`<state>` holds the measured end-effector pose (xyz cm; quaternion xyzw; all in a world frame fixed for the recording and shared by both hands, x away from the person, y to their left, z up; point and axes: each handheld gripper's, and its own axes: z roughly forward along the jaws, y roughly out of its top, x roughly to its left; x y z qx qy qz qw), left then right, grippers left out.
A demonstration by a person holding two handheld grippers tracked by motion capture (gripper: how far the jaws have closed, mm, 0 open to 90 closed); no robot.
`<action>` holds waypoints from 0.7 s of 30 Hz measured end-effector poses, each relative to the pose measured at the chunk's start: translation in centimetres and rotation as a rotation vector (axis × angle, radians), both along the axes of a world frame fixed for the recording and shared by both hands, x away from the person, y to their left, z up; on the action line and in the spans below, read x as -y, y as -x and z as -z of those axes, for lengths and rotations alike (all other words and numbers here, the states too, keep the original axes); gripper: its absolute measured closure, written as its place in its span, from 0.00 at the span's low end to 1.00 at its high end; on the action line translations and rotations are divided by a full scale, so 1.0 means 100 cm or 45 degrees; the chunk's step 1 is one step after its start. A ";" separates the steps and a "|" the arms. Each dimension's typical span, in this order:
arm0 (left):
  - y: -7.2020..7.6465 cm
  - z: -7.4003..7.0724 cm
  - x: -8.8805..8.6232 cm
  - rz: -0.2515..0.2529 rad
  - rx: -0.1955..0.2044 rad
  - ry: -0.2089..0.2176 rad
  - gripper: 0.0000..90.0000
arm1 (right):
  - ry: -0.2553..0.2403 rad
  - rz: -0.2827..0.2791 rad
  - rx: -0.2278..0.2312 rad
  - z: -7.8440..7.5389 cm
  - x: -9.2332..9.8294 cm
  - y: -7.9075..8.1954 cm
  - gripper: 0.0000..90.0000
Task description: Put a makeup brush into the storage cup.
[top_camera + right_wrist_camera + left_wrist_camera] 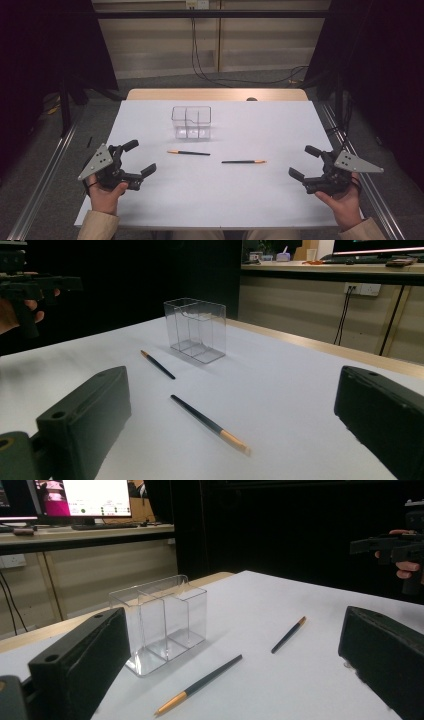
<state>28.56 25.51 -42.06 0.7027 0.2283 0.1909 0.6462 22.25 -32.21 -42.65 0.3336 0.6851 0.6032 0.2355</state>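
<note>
A clear plastic box point(192, 122) with inner dividers stands empty on the white table top point(215, 195), toward the back middle. In front of it lie two dark pens with orange ends: one point(188, 152) just left of centre, the other point(244, 161) to its right. My left gripper point(139, 158) is held open at the near left, nothing between its jaws. At the near right my right gripper point(304, 161) is also open and holds nothing. The left gripper view shows the box point(161, 621) and both pens point(199, 685) point(288, 634). The right gripper view shows the box point(196, 329) and the pens point(208, 423) point(157, 364).
Metal rails point(40, 185) run along both sides of the table. Cables point(235, 80) lie on the floor behind it. A desk with monitors point(75, 500) stands beyond the table's far side.
</note>
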 end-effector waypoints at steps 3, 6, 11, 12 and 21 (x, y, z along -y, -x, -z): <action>-0.004 -0.001 0.004 0.007 0.006 0.008 0.00 | 0.004 0.000 0.003 0.000 0.000 0.001 0.01; -0.006 -0.001 0.007 0.009 0.015 0.014 0.00 | -0.007 0.001 0.010 -0.001 0.001 0.001 0.01; -0.009 -0.002 0.014 0.025 0.021 0.020 0.00 | -0.021 0.001 0.017 -0.002 0.002 0.001 0.01; -0.009 -0.002 0.015 0.024 0.023 0.013 0.00 | -0.020 0.004 0.017 -0.002 0.002 0.001 0.01; -0.015 -0.001 0.026 0.056 0.025 0.035 0.00 | -0.025 0.002 0.022 -0.002 0.002 0.002 0.01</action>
